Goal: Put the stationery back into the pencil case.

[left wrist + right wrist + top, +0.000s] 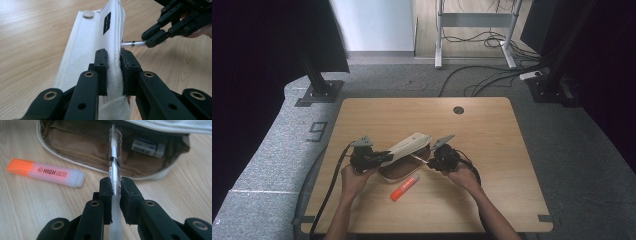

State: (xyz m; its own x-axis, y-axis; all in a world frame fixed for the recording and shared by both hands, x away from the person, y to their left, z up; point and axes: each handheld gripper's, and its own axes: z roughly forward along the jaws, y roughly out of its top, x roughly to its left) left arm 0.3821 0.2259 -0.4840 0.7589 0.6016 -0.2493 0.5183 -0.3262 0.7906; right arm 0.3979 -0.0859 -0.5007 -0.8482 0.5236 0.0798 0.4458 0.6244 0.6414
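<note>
A white fabric pencil case (408,146) with a brown lining lies open in the middle of the table. My left gripper (114,64) is shut on the edge of its raised lid (92,45) and holds the lid up. My right gripper (115,187) is shut on a clear pen (114,152), whose tip points into the case's open inside (82,147). In the left gripper view the pen (132,44) reaches in under the lid from the right gripper (156,37). An eraser in a sleeve (148,146) lies inside the case.
An orange highlighter (404,187) lies on the wooden table (492,150) just in front of the case, between the two hands. A round cable hole (458,109) sits near the far edge. Cables and desk legs stand on the floor beyond.
</note>
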